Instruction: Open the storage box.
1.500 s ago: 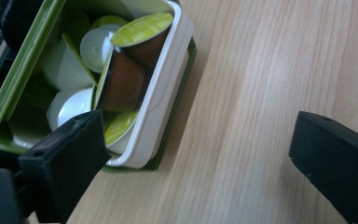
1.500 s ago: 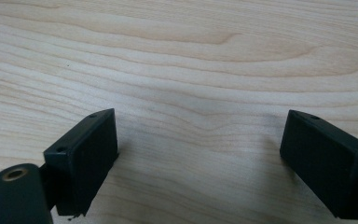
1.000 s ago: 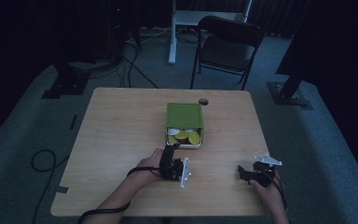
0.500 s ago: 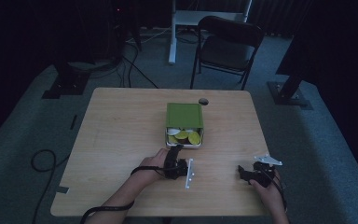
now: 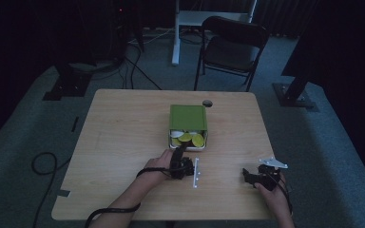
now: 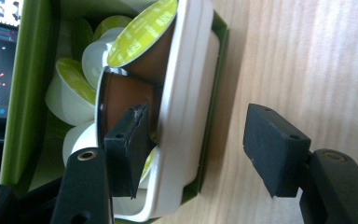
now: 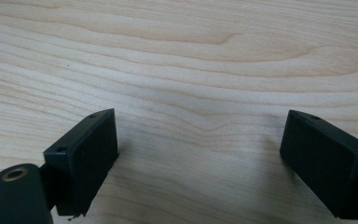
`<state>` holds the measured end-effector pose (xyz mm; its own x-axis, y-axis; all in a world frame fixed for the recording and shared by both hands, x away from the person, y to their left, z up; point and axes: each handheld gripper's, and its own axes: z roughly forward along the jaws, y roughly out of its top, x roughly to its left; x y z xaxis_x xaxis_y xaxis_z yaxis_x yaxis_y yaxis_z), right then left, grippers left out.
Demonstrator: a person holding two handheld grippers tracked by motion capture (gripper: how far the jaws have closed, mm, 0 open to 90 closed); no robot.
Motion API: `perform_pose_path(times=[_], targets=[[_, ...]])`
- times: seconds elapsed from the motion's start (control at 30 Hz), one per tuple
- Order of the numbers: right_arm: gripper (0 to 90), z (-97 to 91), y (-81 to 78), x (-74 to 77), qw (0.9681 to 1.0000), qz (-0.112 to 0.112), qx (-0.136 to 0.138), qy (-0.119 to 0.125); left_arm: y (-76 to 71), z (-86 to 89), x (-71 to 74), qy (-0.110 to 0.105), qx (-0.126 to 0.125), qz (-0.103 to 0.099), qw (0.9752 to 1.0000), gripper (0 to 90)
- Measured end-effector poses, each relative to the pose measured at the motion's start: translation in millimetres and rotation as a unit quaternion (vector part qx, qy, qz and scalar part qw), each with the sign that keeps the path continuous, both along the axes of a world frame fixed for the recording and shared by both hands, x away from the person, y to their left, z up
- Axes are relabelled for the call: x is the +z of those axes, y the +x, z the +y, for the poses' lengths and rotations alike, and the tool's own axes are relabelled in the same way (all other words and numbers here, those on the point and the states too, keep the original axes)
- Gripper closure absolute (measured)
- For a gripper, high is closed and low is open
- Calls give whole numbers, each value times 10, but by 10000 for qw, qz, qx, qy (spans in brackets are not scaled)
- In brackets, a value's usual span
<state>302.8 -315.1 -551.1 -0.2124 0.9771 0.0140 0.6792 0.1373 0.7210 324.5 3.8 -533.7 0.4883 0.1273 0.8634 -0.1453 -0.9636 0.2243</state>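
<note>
- Several coffee capsules [image 6: 140, 32] with yellow-green lids sit in a white tray [image 6: 186, 93] that sticks out of the near end of a green box [image 5: 187, 116], close to the middle of the wooden table [image 5: 119, 142].
- The left gripper [image 5: 179, 153] reaches into that open end. In the left gripper view one jaw sits inside the tray against a brown capsule [image 6: 121, 93], while the other stands outside over bare wood, apart from the box's wall.
- Its jaws have just been closing, with the tray's front wall and the box edge between them; only the inner pad touches anything, so nothing is clamped.
- The right gripper [image 5: 253, 176] rests near the table's front right, well apart from the box, jaws spread wide over bare wood and holding nothing.
- A small dark round object [image 5: 207, 103] lies on the table just behind the box.
- Beyond the table, a folding chair [image 5: 233, 52] stands on the grey floor.
</note>
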Motion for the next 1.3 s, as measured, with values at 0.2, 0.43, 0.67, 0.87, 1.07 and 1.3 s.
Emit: perform_pose_path(times=[0.2, 0.43, 0.67, 0.87, 1.07, 1.3], targets=[[107, 0, 0, 0, 10000, 0, 1, 0, 22, -32, -15, 93, 27, -69, 9999, 492], [107, 0, 0, 0, 10000, 1, 0, 1, 53, -35, -50, 158, 85, -145, 9997, 526], [107, 0, 0, 0, 10000, 1, 0, 0, 105, -47, -72, 261, 201, -175, 9993, 541], [107, 0, 0, 0, 10000, -1, -1, -1, 115, -47, -50, 203, 223, -293, 9991, 655], [107, 0, 0, 0, 10000, 1, 0, 1, 104, -53, -67, 311, 225, -412, 9984, 696], [107, 0, 0, 0, 10000, -1, -1, 0, 89, -54, -81, 407, 133, -498, 9978, 710]])
